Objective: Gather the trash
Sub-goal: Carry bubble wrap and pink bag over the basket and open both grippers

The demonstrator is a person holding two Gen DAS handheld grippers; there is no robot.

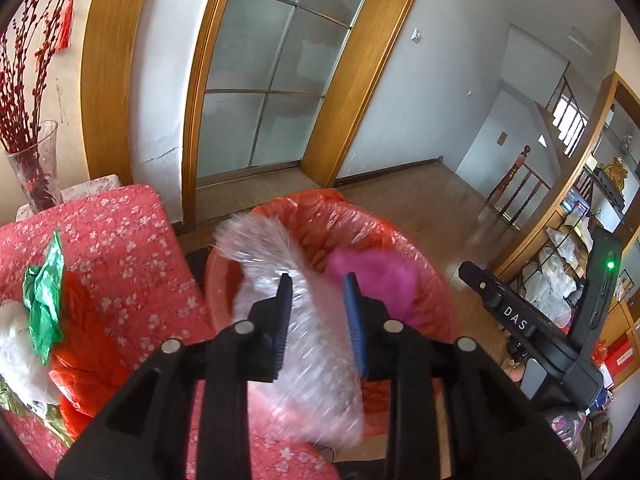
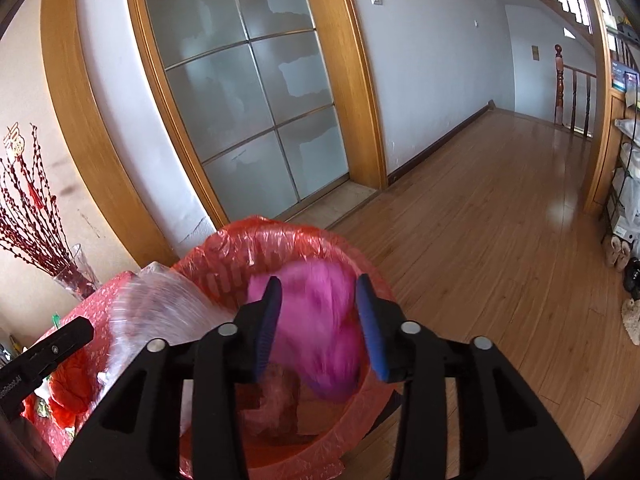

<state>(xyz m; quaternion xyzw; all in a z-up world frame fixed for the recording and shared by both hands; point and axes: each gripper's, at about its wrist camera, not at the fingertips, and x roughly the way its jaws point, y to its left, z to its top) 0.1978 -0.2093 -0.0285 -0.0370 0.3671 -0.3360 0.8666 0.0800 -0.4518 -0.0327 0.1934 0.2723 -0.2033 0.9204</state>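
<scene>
I hold my two grippers over the bin (image 2: 280, 248). It has a red bag pulled over its rim.

My left gripper (image 1: 318, 284) is partly open. The clear wrap (image 1: 276, 276) sits between its fingers and looks blurry. I cannot tell if the pads touch it. Part of the wrap sticks out over the bin's rim, on the side by the couch.

My right gripper (image 2: 318, 288) is partly open too. The pink bag (image 2: 316, 328) is between its fingers, blurry, right over the mouth of the bin. The pads do not look pressed on it. Deep in the bin there is some brownish trash (image 2: 276, 400).

The couch (image 1: 120, 240) with a red flower cover is just beside the bin. More trash lies on it: a green wrapper (image 1: 42, 300), a red bag (image 1: 76, 360) and something white (image 1: 20, 356).

A vase (image 1: 34, 168) with red twigs stands behind the couch, well apart from the bin. A glass door (image 1: 272, 80) is behind the bin.
</scene>
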